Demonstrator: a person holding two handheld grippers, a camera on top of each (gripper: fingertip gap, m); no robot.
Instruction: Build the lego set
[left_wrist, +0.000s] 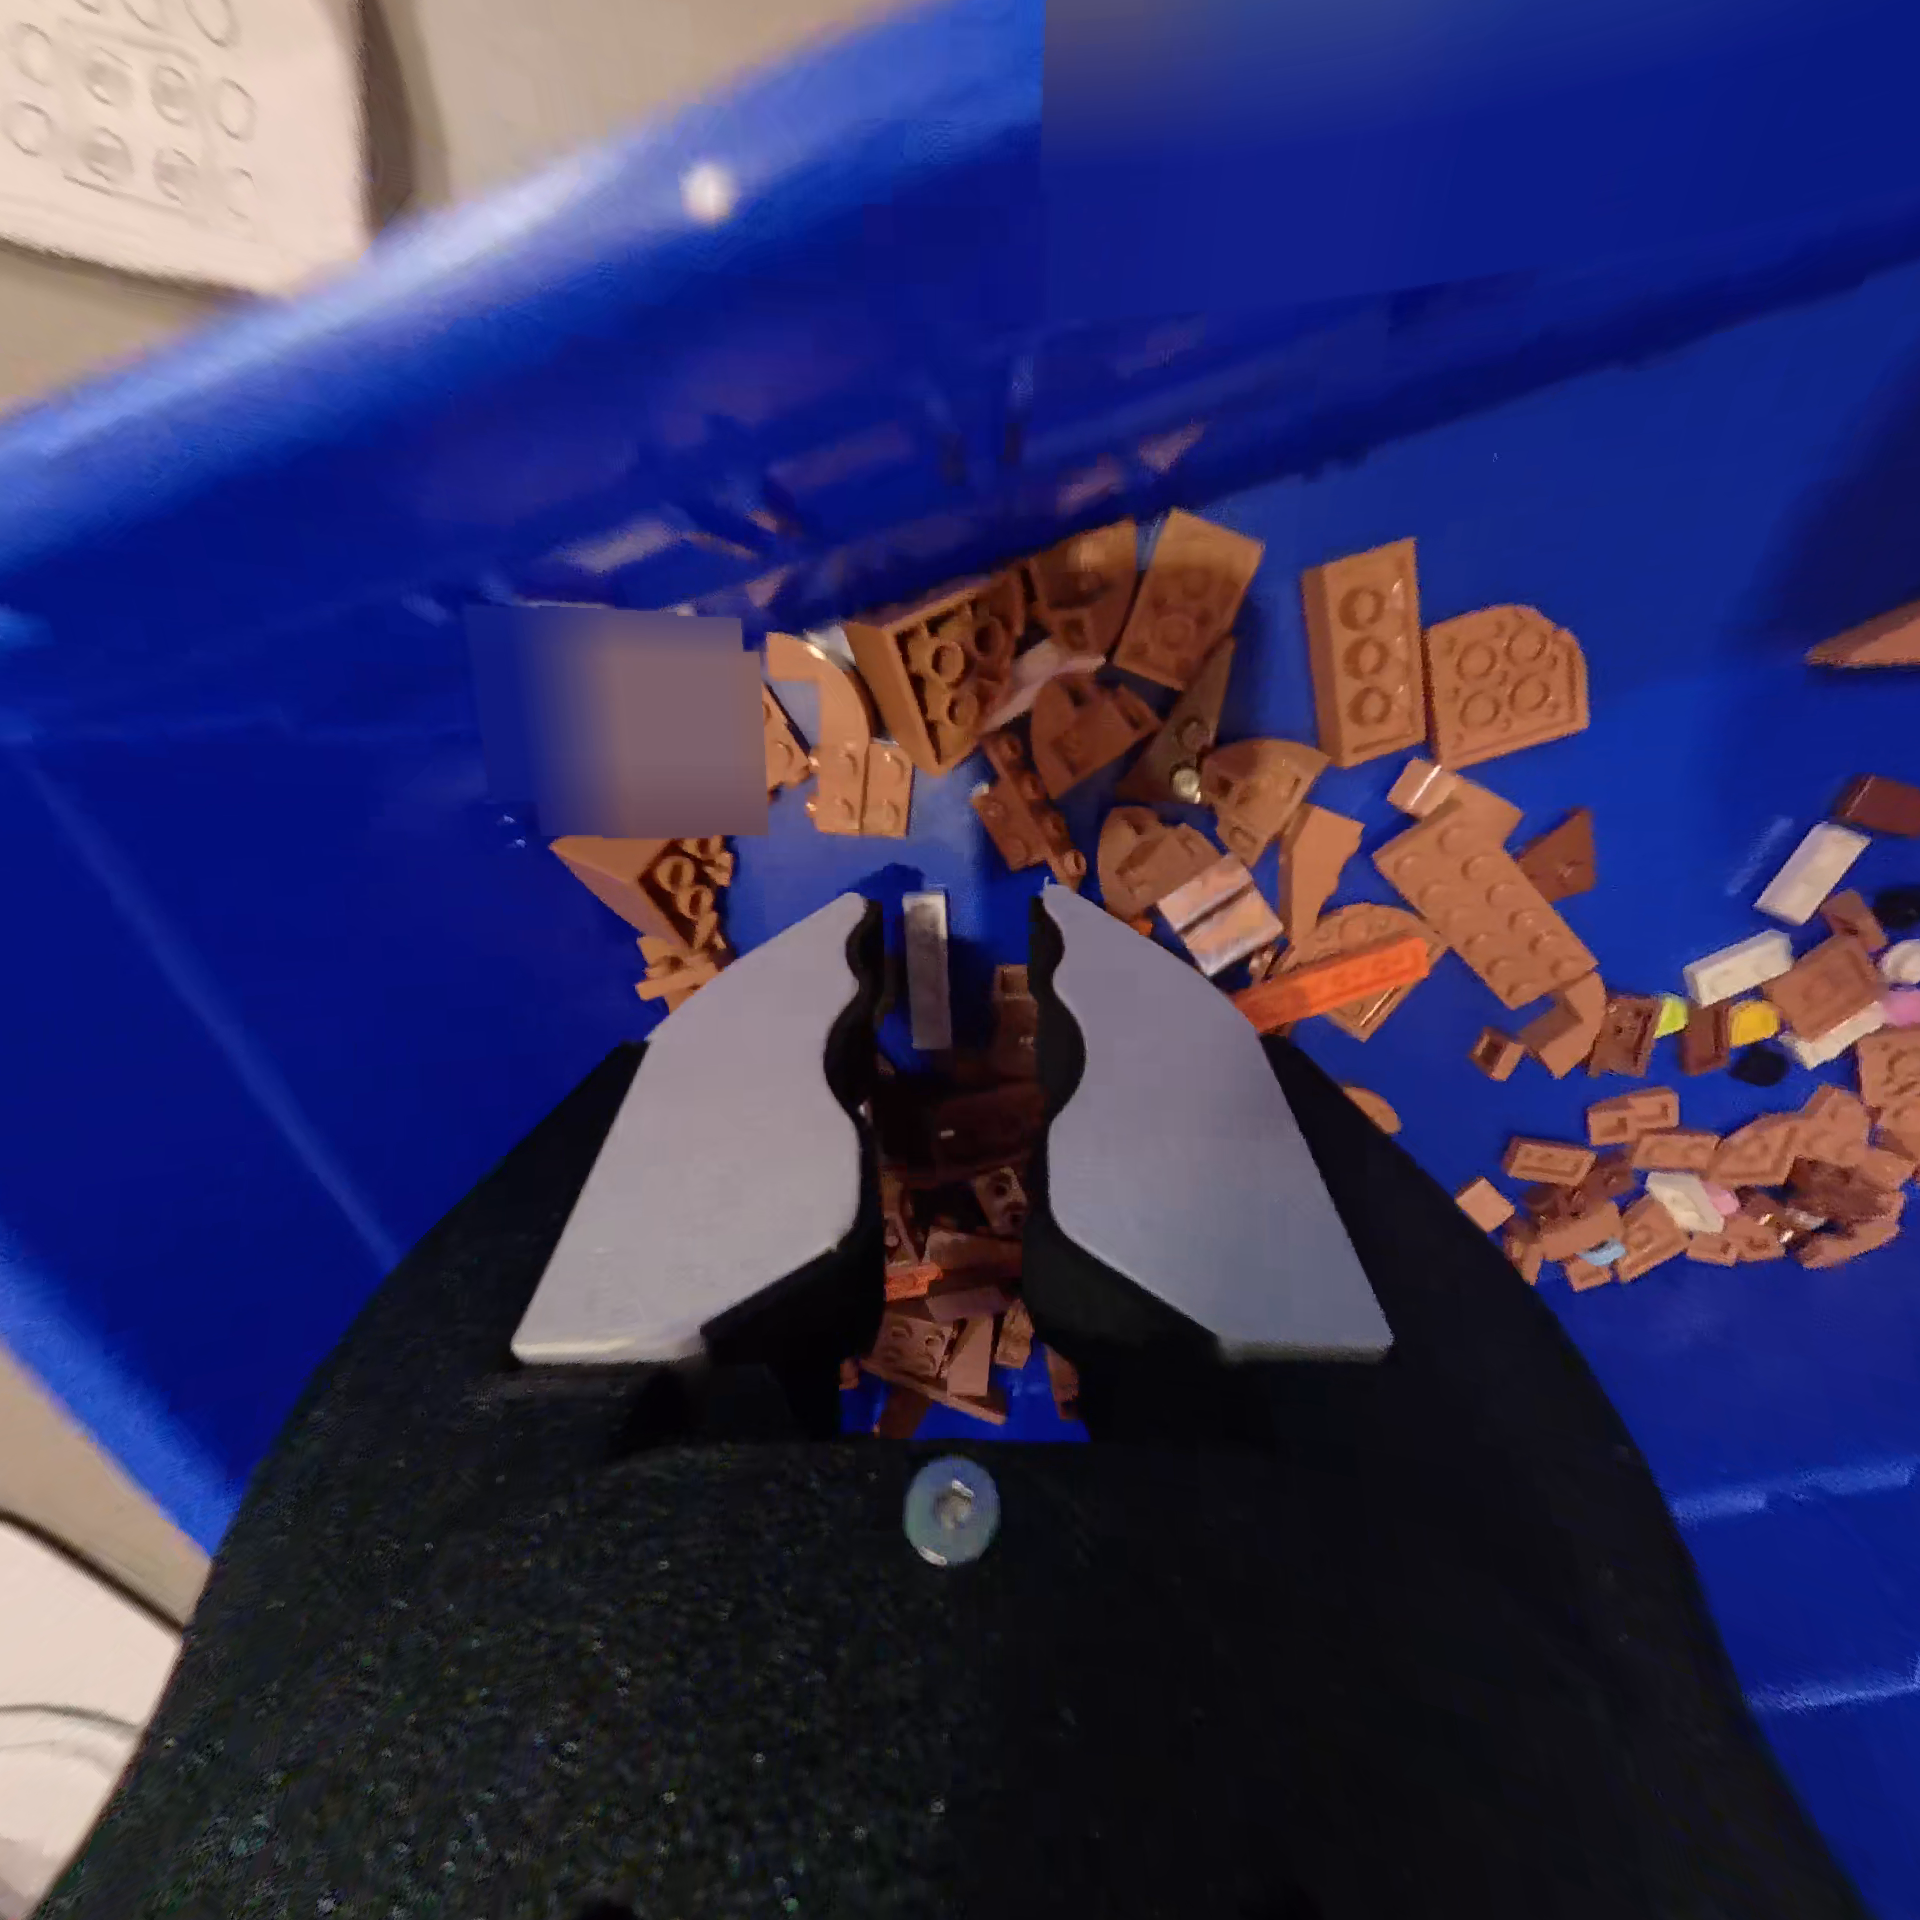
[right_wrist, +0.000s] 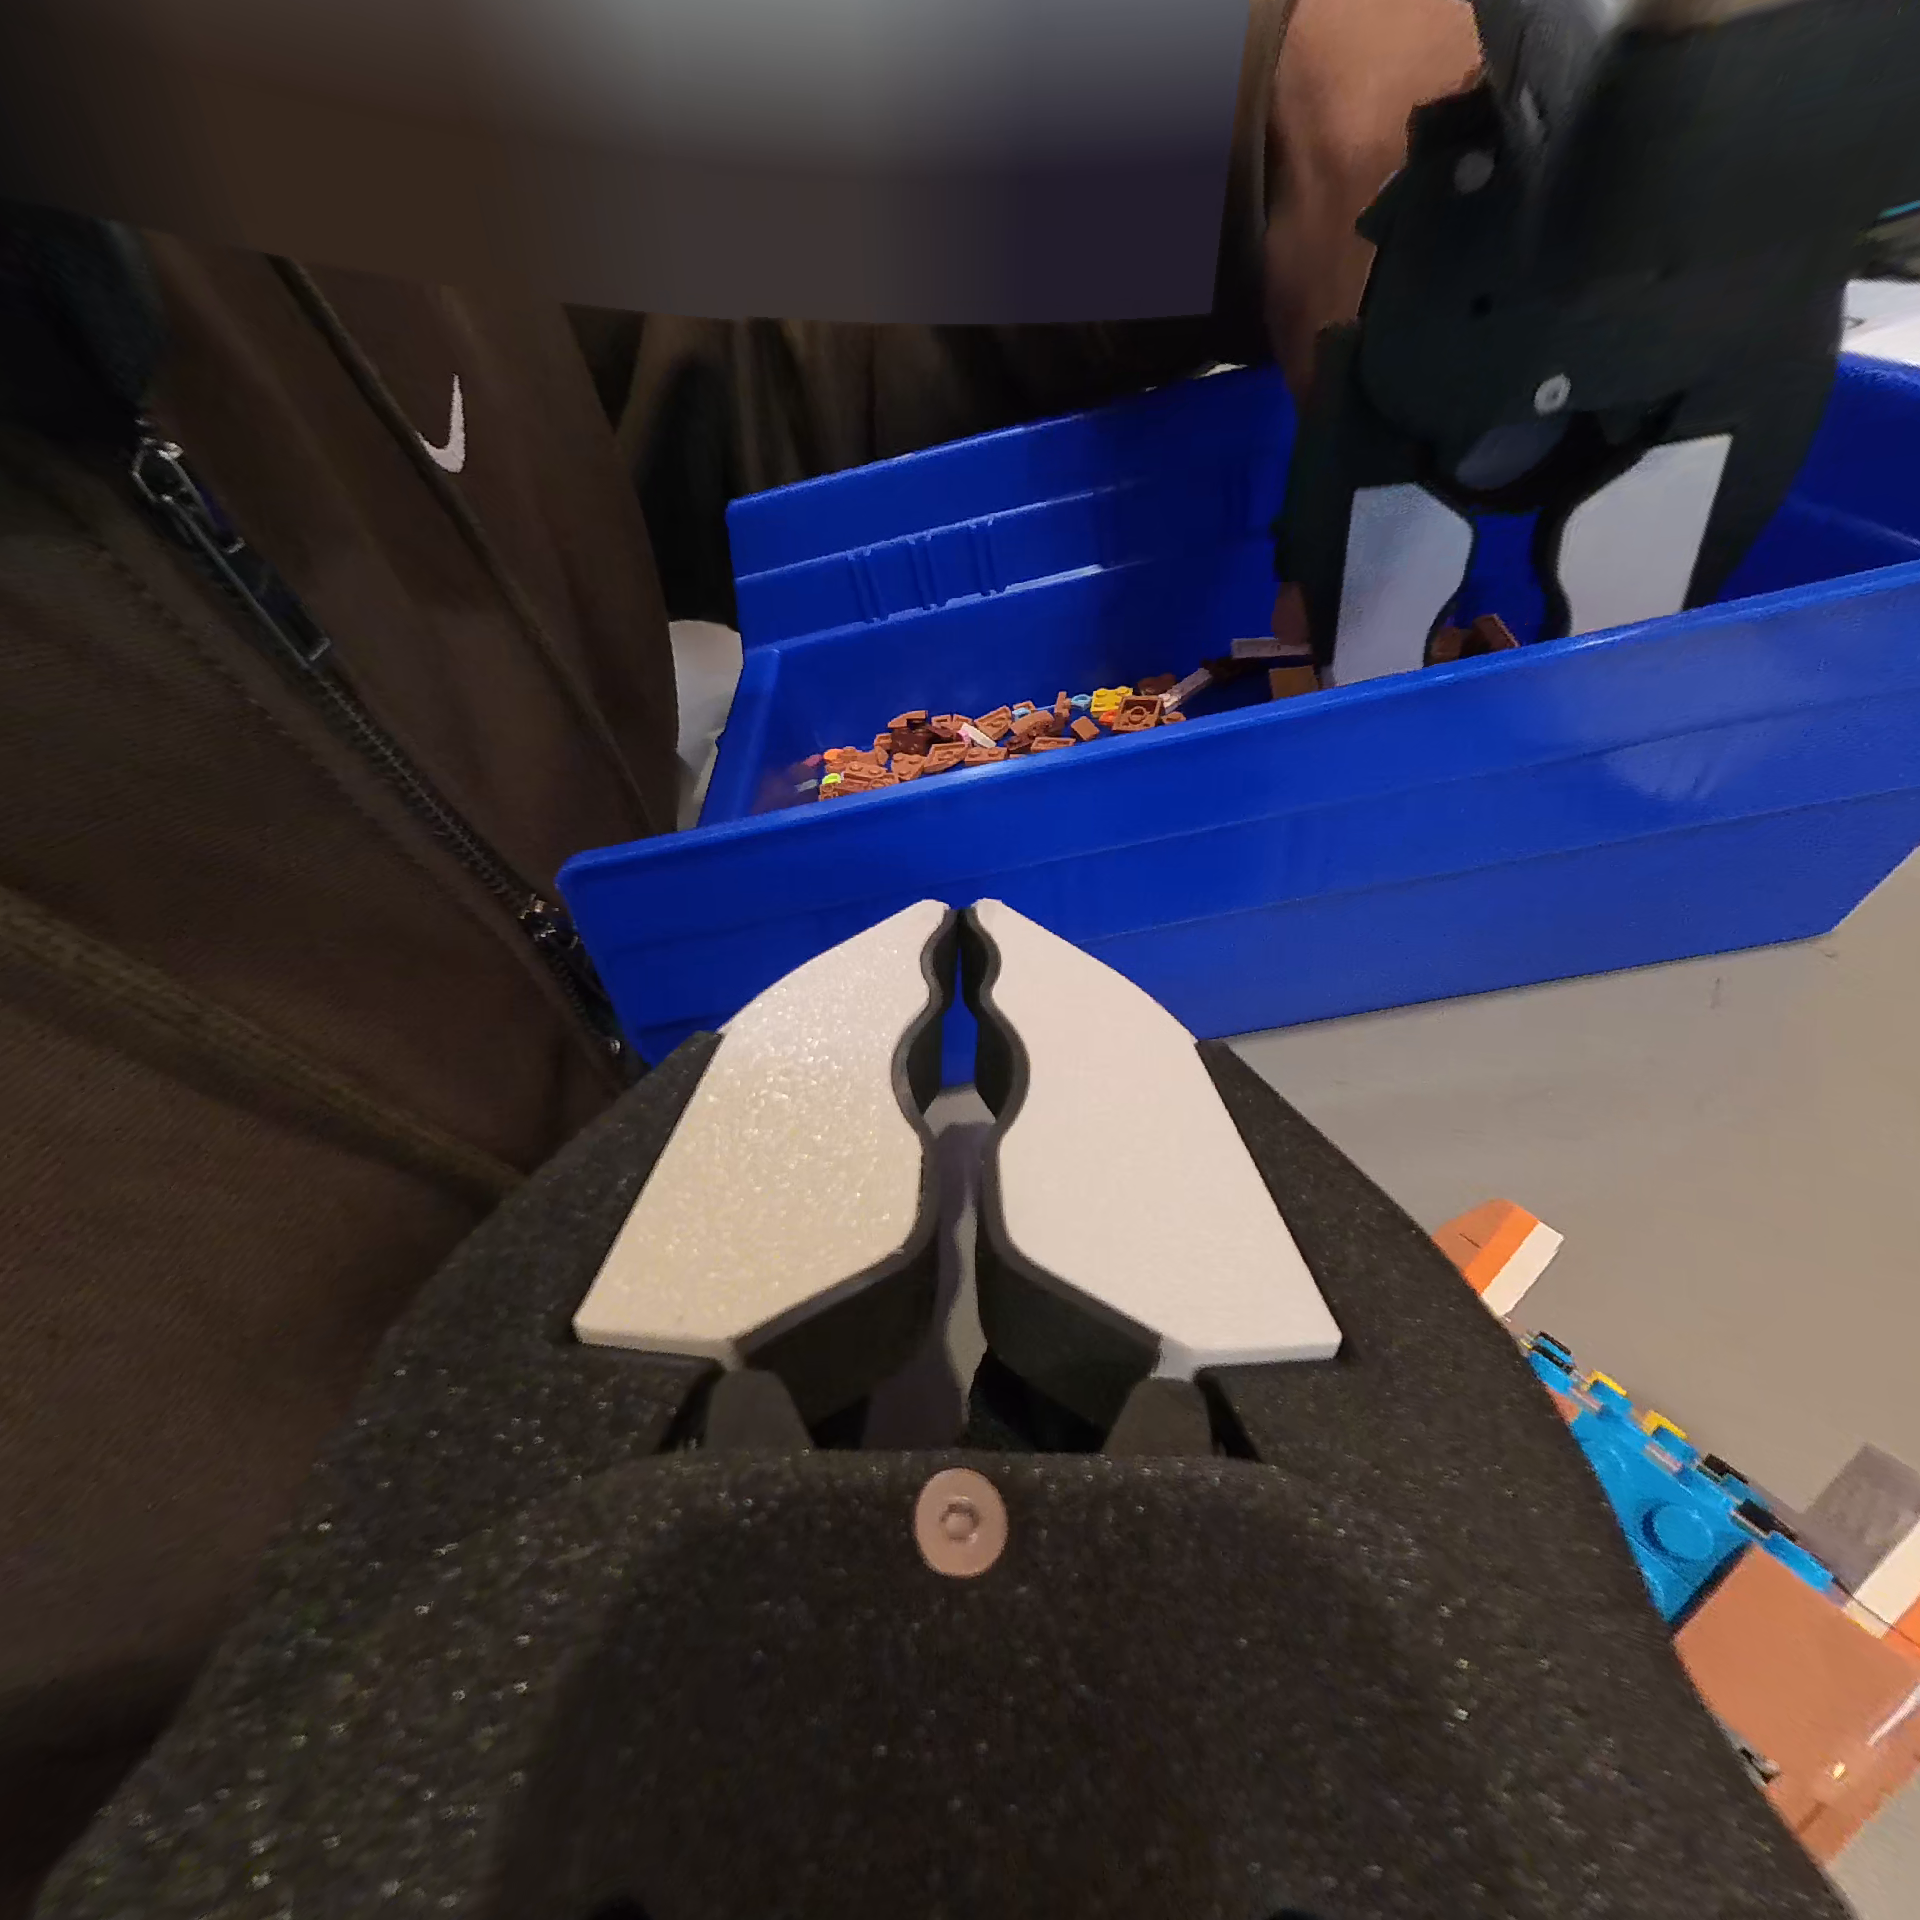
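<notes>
My left gripper (left_wrist: 956, 904) is open and lowered into a blue bin (left_wrist: 312, 935) of loose lego pieces, mostly brown (left_wrist: 1361, 649). A thin light grey tile (left_wrist: 927, 971) lies between its fingertips, close to the left finger; the jaws are not closed on it. More brown pieces show under the gap between the fingers. In the right wrist view, the left gripper (right_wrist: 1496, 634) reaches down into the bin (right_wrist: 1247, 883) at the upper right. My right gripper (right_wrist: 958, 914) is shut and empty, in front of the bin's near wall.
A partly built model of blue, brown, orange and white bricks (right_wrist: 1714, 1558) sits on the grey table (right_wrist: 1558, 1122) at the lower right. A person in a brown zipped jacket (right_wrist: 260, 831) stands close on the left. Small white and coloured pieces (left_wrist: 1808, 873) lie at the bin's right. One gripper's finger ends stand about 15 cm off the other's.
</notes>
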